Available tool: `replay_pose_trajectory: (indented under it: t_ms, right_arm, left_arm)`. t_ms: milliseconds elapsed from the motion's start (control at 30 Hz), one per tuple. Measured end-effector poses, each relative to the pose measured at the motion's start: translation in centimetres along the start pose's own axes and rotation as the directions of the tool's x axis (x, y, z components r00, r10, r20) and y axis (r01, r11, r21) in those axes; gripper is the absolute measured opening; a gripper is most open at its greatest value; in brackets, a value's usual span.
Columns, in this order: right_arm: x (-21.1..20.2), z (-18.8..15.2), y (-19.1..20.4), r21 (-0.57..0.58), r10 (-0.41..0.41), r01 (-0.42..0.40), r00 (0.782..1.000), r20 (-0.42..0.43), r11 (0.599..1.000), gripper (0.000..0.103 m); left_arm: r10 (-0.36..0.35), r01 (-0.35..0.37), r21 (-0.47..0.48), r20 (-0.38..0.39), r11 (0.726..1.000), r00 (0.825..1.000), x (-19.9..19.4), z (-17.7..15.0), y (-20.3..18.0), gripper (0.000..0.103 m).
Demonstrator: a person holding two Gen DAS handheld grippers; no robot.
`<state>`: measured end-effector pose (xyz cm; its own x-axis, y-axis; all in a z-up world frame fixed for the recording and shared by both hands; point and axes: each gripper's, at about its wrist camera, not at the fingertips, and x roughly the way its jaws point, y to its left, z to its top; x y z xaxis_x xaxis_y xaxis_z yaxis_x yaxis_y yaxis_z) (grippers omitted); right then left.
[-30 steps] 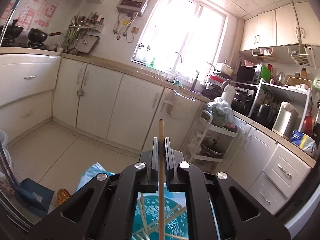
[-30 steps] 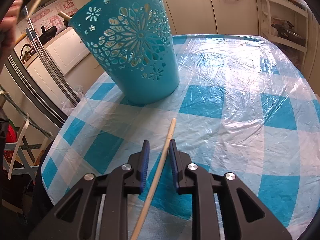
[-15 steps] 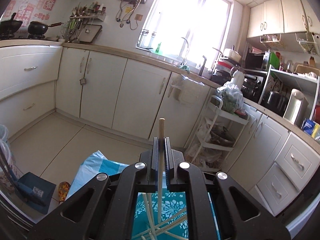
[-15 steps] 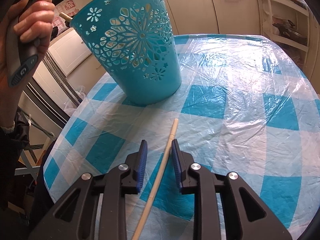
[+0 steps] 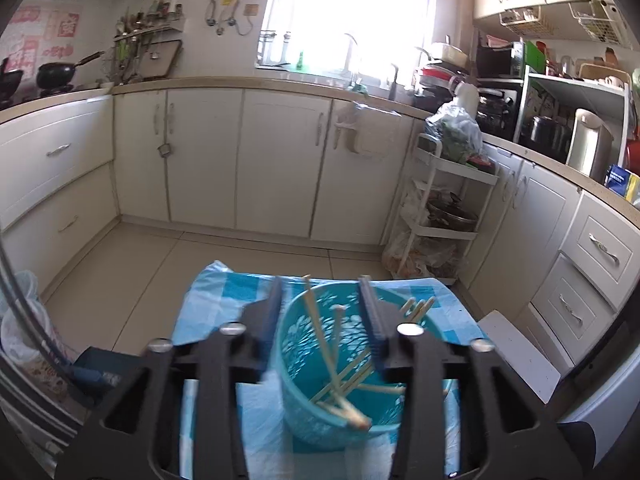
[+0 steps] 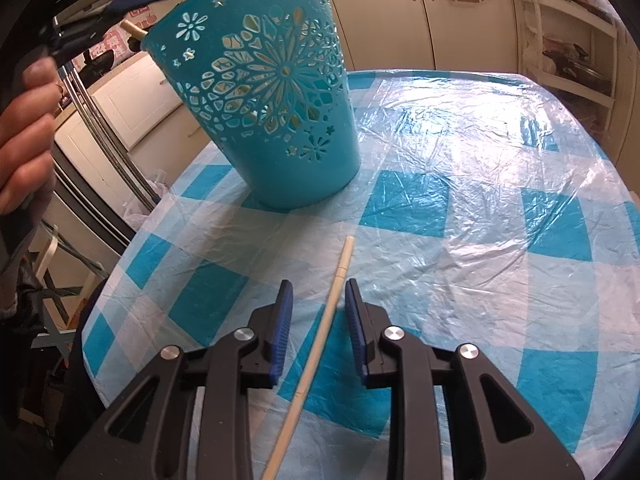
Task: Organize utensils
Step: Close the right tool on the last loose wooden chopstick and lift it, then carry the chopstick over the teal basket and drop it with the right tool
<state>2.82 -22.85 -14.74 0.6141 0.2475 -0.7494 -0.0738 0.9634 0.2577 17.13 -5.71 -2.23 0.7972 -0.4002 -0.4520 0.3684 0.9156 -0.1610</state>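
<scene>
Plastic-covered blue-and-white check tablecloth (image 6: 460, 184) over round table; cream cabinets (image 5: 276, 168) and pale tiled floor (image 5: 132, 272) beyond. Teal cut-out basket (image 6: 272, 92) stands near table's far left edge, chopsticks (image 5: 340, 356) leaning inside. Left gripper (image 5: 322, 300) above basket mouth, jaws just opened, nothing pinched between them. Right gripper (image 6: 316, 308) low at near edge, jaws just widening, loose chopstick (image 6: 320, 336) between pads, apparently untouched.
</scene>
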Motion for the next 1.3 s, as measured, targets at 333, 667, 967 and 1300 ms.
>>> replay_pose_trajectory:
  t_ms: [333,667,967,1300]
  right_arm:
    - [1.1,0.1,2.6,-0.142,-0.21,0.206,0.978,-0.015,0.968,0.014]
    - [-3.7,-0.2,0.6,0.001,-0.015,0.015,0.998,0.054,1.0,0.006]
    - [-11.5,7.1,2.5,0.007,0.211,-0.228,0.913,0.35,0.974,0.006]
    - [-11.2,19.2,5.3,0.026,0.06,-0.098,0.775,0.629,0.995,0.006]
  left_arm:
    - [0.076,-0.084,-0.116,-0.075,0.99,0.994,-2.4,-4.7,6.0,0.054]
    - [0.147,-0.196,-0.18,-0.254,0.964,0.956,0.0,-12.0,9.4,0.064]
    - [0.158,-0.219,-0.165,-0.318,0.962,0.935,1.8,-14.5,9.4,0.066]
    - [0.164,-0.216,-0.146,-0.303,0.966,0.939,1.7,-14.8,8.8,0.068]
